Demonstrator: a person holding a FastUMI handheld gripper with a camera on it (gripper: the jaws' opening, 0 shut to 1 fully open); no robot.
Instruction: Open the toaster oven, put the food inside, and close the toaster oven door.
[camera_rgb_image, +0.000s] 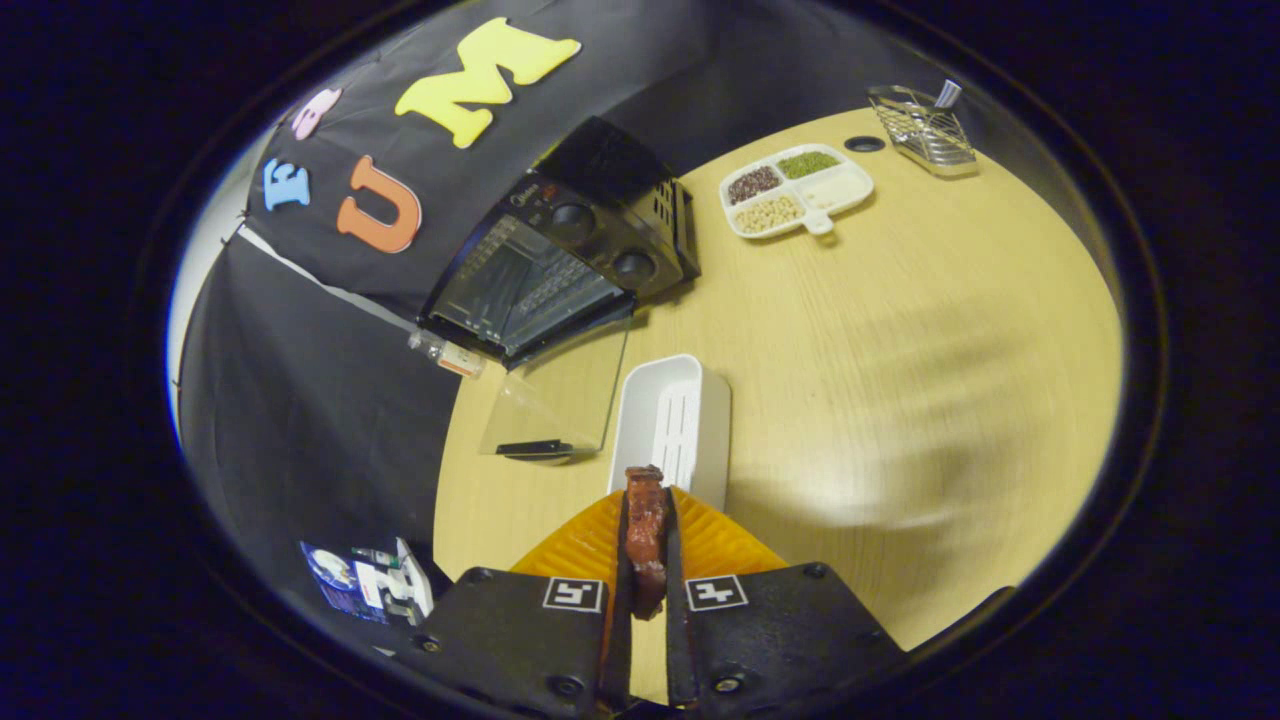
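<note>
Far to the left of the fingers, down off the table edge: a small pile of blue and white stuff (365, 585), too small to tell what.

Next, up and left of the fingers, well beyond them: the toaster oven (560, 265), black, with two round knobs. Door (555, 400) already open, glass, lying flat on the wooden table (900, 380) toward the gripper, dark handle at its near end. Inside looks dark, with a rack just showing.

Just ahead of the fingers: a white tray (672, 415), long and open on top, right beside the glass door.

In the middle, low down: the gripper (647, 545), orange fingers squeezed together on the food (645, 540), a reddish-brown chunk like a strip of meat, standing up thin between them. Held tight on both sides, lifted above the tray.

Best way from here, as a guess: carry the food up and left, over the flat glass door, not bumping the handle. Keep the squeeze firm so the chunk stays put. Go in low and straight, set the food down on the rack, then let go and back out slowly.

Farther right, well beyond: a white plate (797, 190) with four little parts full of beans and grains. Last, far right: a wire rack (925, 130).
</note>
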